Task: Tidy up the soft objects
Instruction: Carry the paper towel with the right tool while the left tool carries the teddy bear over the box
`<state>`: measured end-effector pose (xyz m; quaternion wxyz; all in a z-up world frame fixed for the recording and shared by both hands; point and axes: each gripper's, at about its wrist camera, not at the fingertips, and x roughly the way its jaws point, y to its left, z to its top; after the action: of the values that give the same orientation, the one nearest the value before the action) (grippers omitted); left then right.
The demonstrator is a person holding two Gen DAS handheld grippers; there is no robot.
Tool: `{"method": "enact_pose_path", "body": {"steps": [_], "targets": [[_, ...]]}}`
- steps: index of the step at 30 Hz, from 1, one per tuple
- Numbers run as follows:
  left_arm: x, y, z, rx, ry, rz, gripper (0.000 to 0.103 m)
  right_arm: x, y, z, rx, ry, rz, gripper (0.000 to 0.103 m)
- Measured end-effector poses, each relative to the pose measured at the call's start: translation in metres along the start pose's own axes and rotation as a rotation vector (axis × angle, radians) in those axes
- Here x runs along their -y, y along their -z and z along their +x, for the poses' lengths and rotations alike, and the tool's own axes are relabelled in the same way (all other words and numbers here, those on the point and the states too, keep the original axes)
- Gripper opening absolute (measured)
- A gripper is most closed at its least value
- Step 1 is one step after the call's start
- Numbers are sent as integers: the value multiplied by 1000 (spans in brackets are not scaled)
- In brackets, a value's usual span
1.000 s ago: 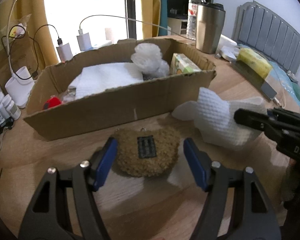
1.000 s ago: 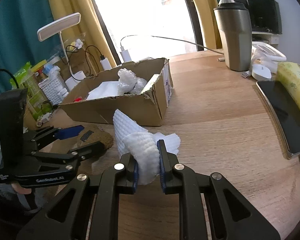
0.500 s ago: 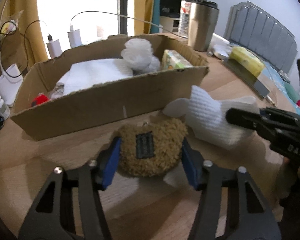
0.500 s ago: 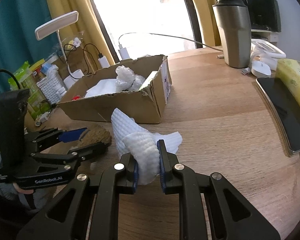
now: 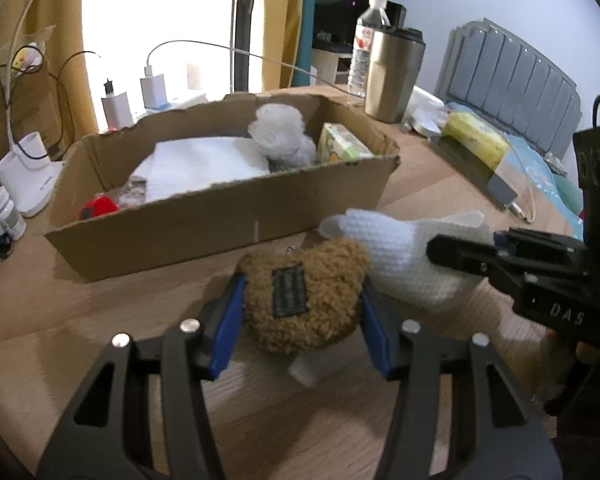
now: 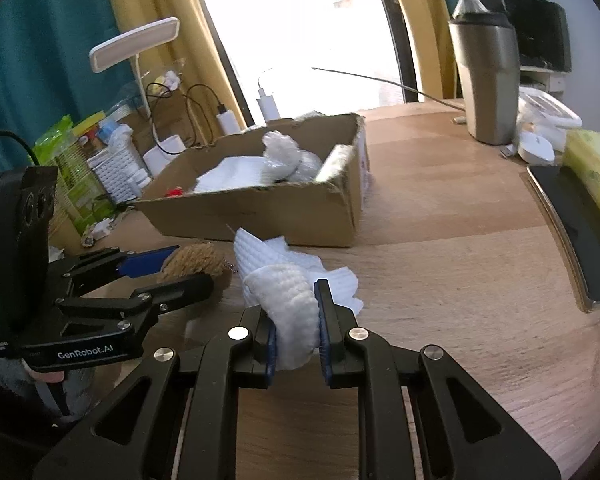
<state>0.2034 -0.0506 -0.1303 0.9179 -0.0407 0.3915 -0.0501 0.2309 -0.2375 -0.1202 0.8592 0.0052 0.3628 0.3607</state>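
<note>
A brown fuzzy pouch (image 5: 324, 268) with a dark patch sits between the blue pads of my left gripper (image 5: 300, 292), which is shut on it just above the wooden table. Right of it lies a white knitted cloth (image 5: 392, 248). My right gripper (image 6: 296, 312) is shut on a bunched fold of that cloth (image 6: 288, 300). In the right wrist view, the left gripper (image 6: 192, 266) stands at the left with the pouch (image 6: 196, 260). Just behind both is the open cardboard box (image 5: 220, 232), holding white cloth, a crumpled white wad, a green pack and something red.
A steel tumbler (image 5: 394, 76) and a water bottle (image 5: 366, 40) stand behind the box. A dark tablet (image 6: 576, 224) and a yellow pack (image 5: 474, 140) lie at the right. Chargers, cables, a white lamp base (image 5: 24, 176) and small bottles crowd the left edge.
The left jaws have come together onto the brown pouch and raised it a little toward the box. The right gripper has stayed shut on the white cloth, unmoved.
</note>
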Motion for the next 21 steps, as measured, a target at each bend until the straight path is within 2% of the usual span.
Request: {"method": "enact_pose_path", "body": {"steps": [21], "targets": [[-26, -1, -56, 132, 2, -37, 55, -48, -26, -21, 68, 15, -118, 18]]}}
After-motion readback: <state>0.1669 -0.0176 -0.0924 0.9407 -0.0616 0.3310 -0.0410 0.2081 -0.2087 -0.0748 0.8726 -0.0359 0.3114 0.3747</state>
